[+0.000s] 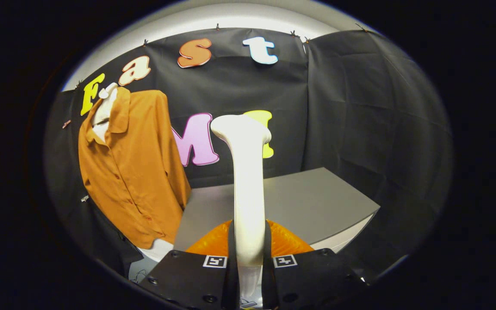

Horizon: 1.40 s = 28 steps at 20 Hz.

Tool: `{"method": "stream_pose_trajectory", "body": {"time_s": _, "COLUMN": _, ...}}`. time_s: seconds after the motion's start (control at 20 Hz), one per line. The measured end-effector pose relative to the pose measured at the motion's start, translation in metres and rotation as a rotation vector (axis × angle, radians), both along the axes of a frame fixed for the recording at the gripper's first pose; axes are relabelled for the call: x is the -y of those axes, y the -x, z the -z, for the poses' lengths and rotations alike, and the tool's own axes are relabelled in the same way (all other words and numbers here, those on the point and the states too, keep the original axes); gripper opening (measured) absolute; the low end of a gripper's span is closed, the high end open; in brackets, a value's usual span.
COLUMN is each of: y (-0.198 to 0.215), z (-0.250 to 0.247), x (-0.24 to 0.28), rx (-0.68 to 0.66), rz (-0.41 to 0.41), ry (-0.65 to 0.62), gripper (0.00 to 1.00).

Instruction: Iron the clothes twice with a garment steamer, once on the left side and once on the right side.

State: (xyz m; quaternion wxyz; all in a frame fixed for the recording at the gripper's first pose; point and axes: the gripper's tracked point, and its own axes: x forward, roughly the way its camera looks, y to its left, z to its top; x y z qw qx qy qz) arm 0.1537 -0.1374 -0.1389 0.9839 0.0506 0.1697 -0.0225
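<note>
Orange-brown fabric is hanging at the far left: a button-front shirt (134, 172) with a collar, draped on a pale hanger form (105, 107) whose top is showing above the open neck; the shirt is hanging against the black cloth wall (351, 116), its placket running down the middle with small buttons, its hem falling to just beside the left end of the table; a small clip is sitting on the cloth by its lower left edge. To the right of the shirt a grey table (312, 202) is stretching back toward the wall, its flat top bare where it is showing and its pale front edge catching light on the right side. In front of the table, and well apart from the shirt, the steamer (247, 189) is standing upright: a cream, smooth handle is rising from between the fingers and widening into a rounded head at the top, the head reaching up in front of the wall; at its foot an orange, translucent base is bulging out on both sides behind the fingers. The gripper (249, 262) is clamping the steamer's handle, one finger pressing on each side of the lower shaft, with a square marker sitting on top of each finger; the fingers are closed in tight against the handle. The steamer's head is not touching the shirt; it is sitting to the right of the garment.
</note>
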Motion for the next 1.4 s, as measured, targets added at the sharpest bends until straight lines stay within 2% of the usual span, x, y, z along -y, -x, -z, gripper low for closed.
{"method": "stream_pose_trajectory", "body": {"time_s": 0.3, "y": 0.017, "z": -0.048, "x": -0.062, "rx": 0.129, "rz": -0.043, "ry": 0.003, "gripper": 0.24}}
{"method": "stream_pose_trajectory", "body": {"time_s": 0.65, "y": 0.024, "z": -0.058, "x": -0.133, "rx": 0.176, "rz": -0.099, "ry": 0.016, "gripper": 0.24}}
{"method": "stream_pose_trajectory", "body": {"time_s": 0.95, "y": 0.009, "z": -0.053, "x": -0.181, "rx": 0.189, "rz": -0.126, "ry": 0.034, "gripper": 0.24}}
{"method": "stream_pose_trajectory", "body": {"time_s": 1.4, "y": -0.033, "z": -0.008, "x": -0.22, "rx": 0.19, "rz": -0.108, "ry": 0.066, "gripper": 0.23}}
